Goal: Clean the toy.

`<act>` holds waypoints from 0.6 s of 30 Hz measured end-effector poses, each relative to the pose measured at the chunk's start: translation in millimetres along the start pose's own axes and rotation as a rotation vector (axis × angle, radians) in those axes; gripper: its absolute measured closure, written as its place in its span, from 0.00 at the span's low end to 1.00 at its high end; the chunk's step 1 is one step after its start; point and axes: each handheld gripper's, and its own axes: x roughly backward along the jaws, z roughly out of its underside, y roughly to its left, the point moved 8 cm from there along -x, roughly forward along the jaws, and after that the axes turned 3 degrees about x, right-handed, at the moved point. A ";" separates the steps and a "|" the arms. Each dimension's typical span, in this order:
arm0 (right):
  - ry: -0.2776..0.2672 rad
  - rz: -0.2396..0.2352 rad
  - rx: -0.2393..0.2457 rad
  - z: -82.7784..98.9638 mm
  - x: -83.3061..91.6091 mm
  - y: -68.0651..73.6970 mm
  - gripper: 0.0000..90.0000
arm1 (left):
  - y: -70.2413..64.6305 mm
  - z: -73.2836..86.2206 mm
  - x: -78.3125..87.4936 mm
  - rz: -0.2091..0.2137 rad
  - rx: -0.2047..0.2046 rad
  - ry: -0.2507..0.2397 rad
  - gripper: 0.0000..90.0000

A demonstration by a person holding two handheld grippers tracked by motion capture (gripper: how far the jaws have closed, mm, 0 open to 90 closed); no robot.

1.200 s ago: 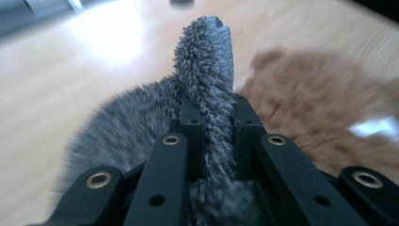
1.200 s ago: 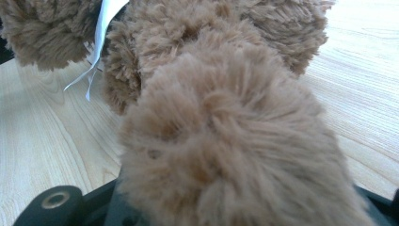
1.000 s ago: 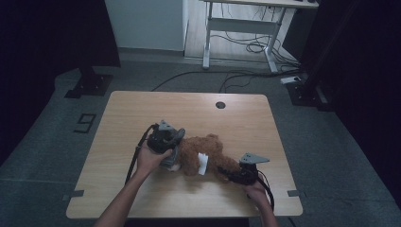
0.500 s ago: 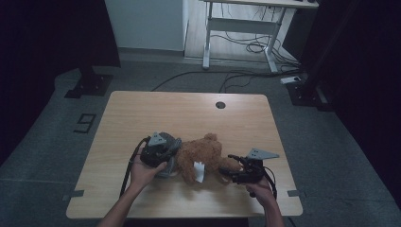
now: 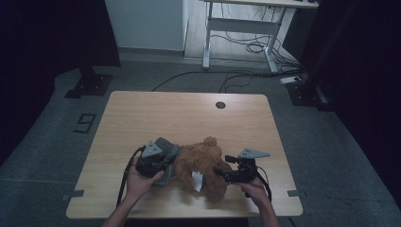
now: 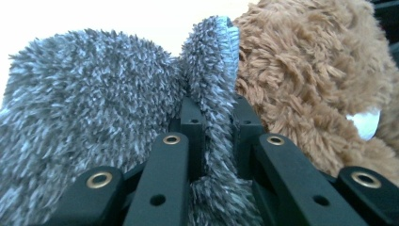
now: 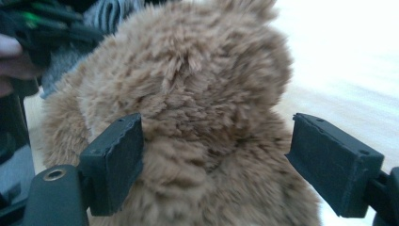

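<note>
A brown plush toy (image 5: 203,163) lies near the table's front edge, a white tag (image 5: 196,180) on its near side. My left gripper (image 5: 171,155) is at the toy's left, shut on a fold of grey fuzzy cloth (image 5: 166,144). In the left gripper view the grey cloth (image 6: 84,103) is pinched between the closed jaws of the left gripper (image 6: 216,113), with the brown toy (image 6: 320,84) and its tag (image 6: 364,123) to the right. My right gripper (image 5: 221,170) is at the toy's right. Its jaws have just been opening; the right gripper (image 7: 216,160) now straddles the toy (image 7: 188,94) with the pads spread wide.
The wooden table (image 5: 189,113) has a round cable hole (image 5: 220,105) near its far edge. Beyond it stands a white desk frame (image 5: 241,28) with cables on the floor. Dark curtains hang on both sides.
The right jaws have opened off the brown toy, which now rests on the table. The left gripper has shifted towards the near left with the grey cloth still pinched.
</note>
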 end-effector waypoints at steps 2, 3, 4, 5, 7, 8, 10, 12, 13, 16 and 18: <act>0.021 -0.009 0.012 2.7 -7.2 4.6 0.17 | -0.7 3.8 2.9 0.003 0.001 -0.004 0.88; 0.031 -0.020 0.013 4.3 -10.2 6.9 0.16 | -0.8 5.1 4.1 0.006 0.002 -0.005 0.88; 0.036 -0.024 0.016 5.2 -11.6 7.8 0.14 | -1.3 7.5 5.9 0.012 0.012 -0.012 0.88; 0.044 -0.024 0.013 6.9 -14.4 8.8 0.11 | -2.0 9.7 7.0 0.016 0.020 -0.019 0.88; 0.066 -0.019 0.013 10.4 -19.0 10.1 0.06 | -4.3 14.0 8.3 0.016 0.019 -0.027 0.88; 0.076 -0.024 0.012 12.2 -21.8 11.4 0.04 | -5.2 15.9 9.5 0.014 0.017 -0.032 0.88; 0.094 -0.029 0.018 15.1 -25.9 13.9 0.02 | -6.2 19.4 12.0 0.020 0.023 -0.036 0.88; 0.119 -0.032 0.040 18.8 -29.7 17.7 0.01 | -6.9 23.1 13.9 0.029 0.029 -0.037 0.88; 0.129 -0.029 0.050 19.9 -30.9 18.7 0.01 | -7.2 24.8 14.7 0.036 0.032 -0.037 0.88; 0.173 -0.020 0.101 25.7 -36.0 23.2 0.05 | -8.6 28.7 16.3 0.048 0.036 -0.036 0.88; 0.183 -0.012 0.129 28.0 -38.3 24.7 0.13 | -10.2 30.2 15.8 0.054 0.036 -0.035 0.88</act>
